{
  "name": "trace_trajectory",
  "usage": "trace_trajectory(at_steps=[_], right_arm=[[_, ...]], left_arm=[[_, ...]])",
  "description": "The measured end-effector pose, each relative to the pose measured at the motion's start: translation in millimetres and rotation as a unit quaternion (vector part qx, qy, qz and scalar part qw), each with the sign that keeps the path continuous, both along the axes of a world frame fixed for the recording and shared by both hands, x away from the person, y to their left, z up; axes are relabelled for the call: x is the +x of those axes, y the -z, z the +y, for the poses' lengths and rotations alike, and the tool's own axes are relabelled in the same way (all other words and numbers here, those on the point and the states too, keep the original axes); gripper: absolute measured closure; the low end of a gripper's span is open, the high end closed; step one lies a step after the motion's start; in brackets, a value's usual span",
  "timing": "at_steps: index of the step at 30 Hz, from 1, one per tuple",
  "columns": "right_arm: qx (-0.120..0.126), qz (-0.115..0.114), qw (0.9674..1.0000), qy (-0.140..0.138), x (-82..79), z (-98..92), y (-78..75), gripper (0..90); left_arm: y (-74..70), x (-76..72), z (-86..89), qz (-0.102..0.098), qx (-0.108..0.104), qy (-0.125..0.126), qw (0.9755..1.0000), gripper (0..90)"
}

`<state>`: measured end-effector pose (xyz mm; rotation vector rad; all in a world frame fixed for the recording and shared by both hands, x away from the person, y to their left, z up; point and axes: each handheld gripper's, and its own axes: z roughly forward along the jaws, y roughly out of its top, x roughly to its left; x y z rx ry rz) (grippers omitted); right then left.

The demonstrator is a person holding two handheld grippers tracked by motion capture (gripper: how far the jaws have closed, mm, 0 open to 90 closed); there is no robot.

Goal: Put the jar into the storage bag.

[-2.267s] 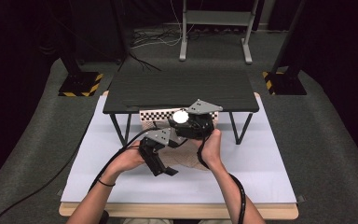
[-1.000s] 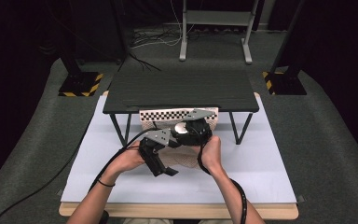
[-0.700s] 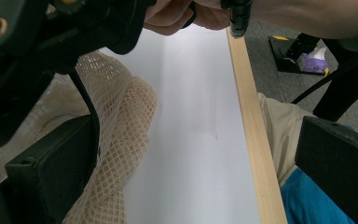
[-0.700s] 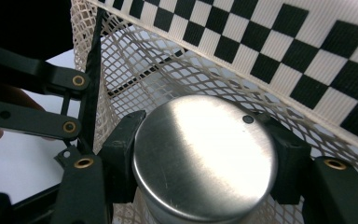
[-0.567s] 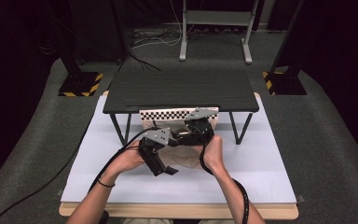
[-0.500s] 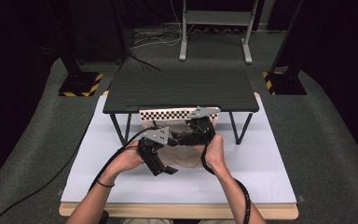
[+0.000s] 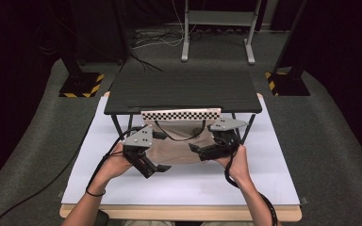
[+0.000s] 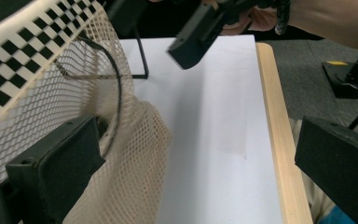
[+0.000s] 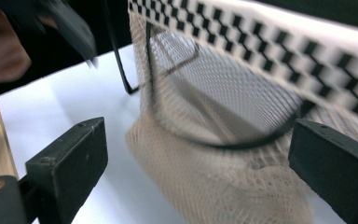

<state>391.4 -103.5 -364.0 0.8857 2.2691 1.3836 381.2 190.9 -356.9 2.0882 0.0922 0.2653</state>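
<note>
Mesh bag [image 7: 179, 141] between tools, under shelf [image 7: 184, 92]

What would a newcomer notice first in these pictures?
A beige mesh bag with a black cord hangs at the front edge of the small black table, under a checkered strip. The left gripper and the right gripper flank it, both with jaws open.

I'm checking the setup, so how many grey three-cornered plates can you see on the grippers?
2. One tops the left gripper, at beside the mesh bag. The other tops the right gripper, at by the bag's right edge.
</note>
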Motion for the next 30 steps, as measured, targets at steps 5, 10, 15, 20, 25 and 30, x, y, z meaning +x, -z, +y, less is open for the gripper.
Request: trace_trajectory(at_steps=[5, 10, 15, 20, 25, 30], right_arm=[[-0.017, 0.002, 0.9996, 0.021, -16.7, -29.2, 19.0, 3.5], [-0.039, 0.019, 0.9979, 0.048, -25.8, -60.5, 51.3, 2.5], [-0.058, 0.048, 0.9939, 0.081, -25.8, -87.4, 85.0, 2.4], [-0.077, 0.085, 0.9843, 0.134, -23.5, -125.5, 122.9, 2.3], [-0.090, 0.096, 0.9799, 0.150, -25.9, -139.1, 137.9, 2.1], [-0.100, 0.098, 0.9789, 0.149, -25.7, -143.6, 143.8, 0.7]], left_arm=[[24.5, -7.7, 13.1, 0.011, 0.036, -0.029, 0.9989, 0.0], [65.3, -2.9, 32.3, 0.054, 0.067, -0.063, 0.9943, 0.0], [102.8, 8.5, 47.3, 0.084, 0.072, -0.117, 0.9869, 0.0], [136.5, 25.2, 55.4, 0.108, 0.085, -0.188, 0.9725, 0.0], [155.5, 30.1, 61.6, 0.121, 0.087, -0.219, 0.9643, 0.0], [155.9, 28.2, 59.3, 0.108, 0.095, -0.227, 0.9633, 0.1]])
